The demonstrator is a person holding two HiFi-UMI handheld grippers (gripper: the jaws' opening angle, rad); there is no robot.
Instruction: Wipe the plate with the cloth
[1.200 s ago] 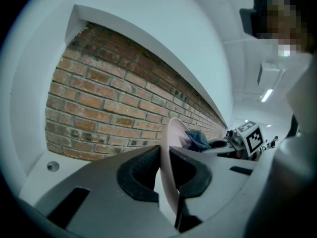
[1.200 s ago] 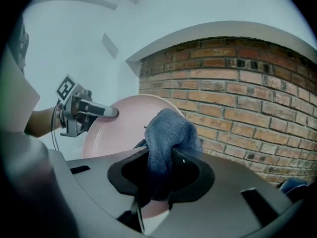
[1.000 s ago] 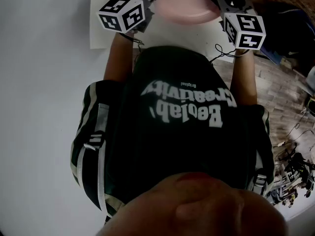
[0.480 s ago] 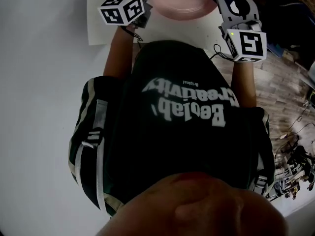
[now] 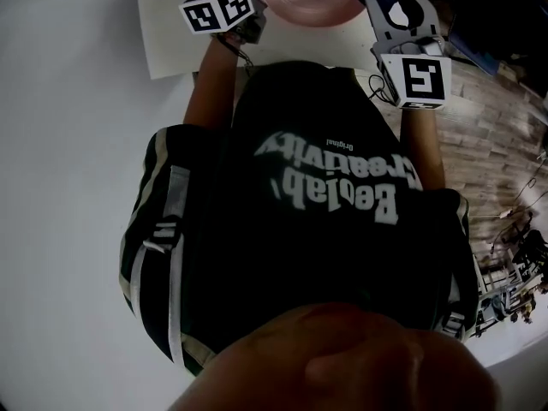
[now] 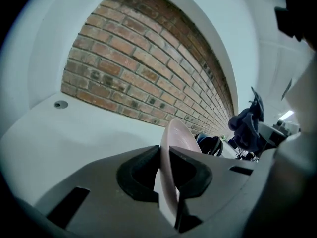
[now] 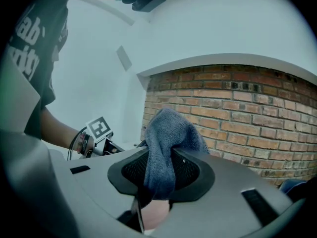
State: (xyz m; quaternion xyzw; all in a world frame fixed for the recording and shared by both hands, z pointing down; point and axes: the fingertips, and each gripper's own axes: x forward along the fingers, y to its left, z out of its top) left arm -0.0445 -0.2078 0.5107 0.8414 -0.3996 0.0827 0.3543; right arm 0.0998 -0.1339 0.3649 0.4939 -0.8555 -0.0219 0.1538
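A white table (image 5: 171, 41) stands by a brick wall (image 7: 237, 108) under pale walls, with wood-look floor (image 5: 488, 118) to the right. The person's dark shirt (image 5: 325, 229) carries pale print, upside down from the head view, that seems to read "Beolab Creativity". The left gripper (image 6: 166, 167) is clamped on the rim of the pink plate (image 6: 176, 138), holding it on edge over the table. The right gripper (image 7: 161, 175) pinches the blue cloth (image 7: 168, 133), which bulges above its jaws, close beside the plate.
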